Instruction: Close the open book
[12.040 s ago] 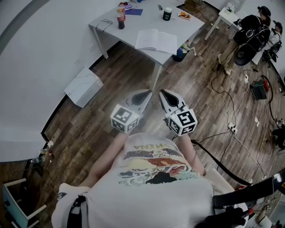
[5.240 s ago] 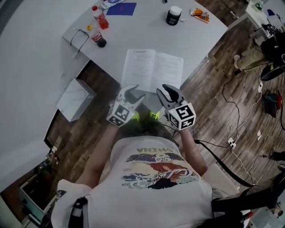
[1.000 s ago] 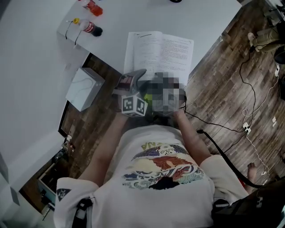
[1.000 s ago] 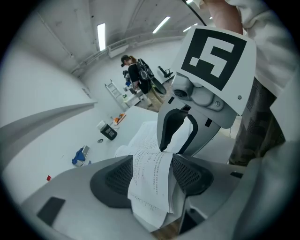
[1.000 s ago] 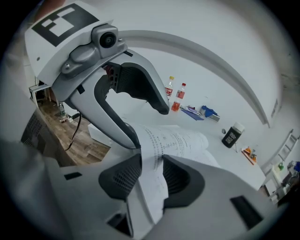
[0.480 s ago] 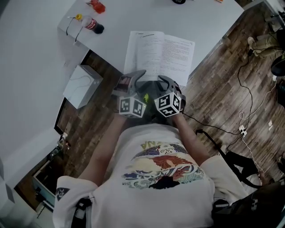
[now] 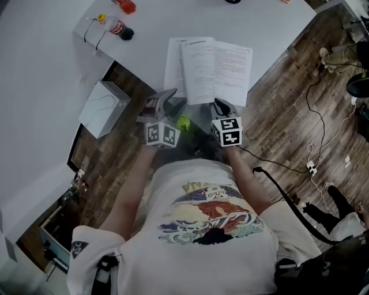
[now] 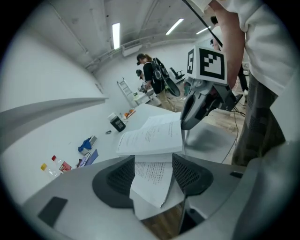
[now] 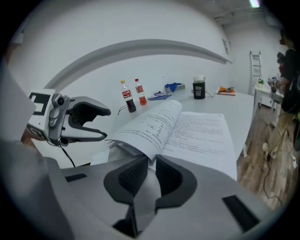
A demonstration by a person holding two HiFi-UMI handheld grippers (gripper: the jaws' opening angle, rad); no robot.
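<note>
Keeping the spine flat on the white table (image 7: 277, 23), swing the book's (image 7: 216, 66) raised leaves over slowly. The right gripper (image 7: 221, 105) has just been closing & pinches their lower edge. The left gripper (image 7: 167, 97), jaws spread round a loose page w/o pressing it, could steady the rest. The book lies upper centre, thin printed pages arched mid-turn.

My book (image 7: 216, 63) has white pages, black print, on a white counter (image 7: 173, 17). My left tongs (image 7: 167, 97) and right tongs (image 7: 221, 105) are grey with black-and-white markers.
</note>
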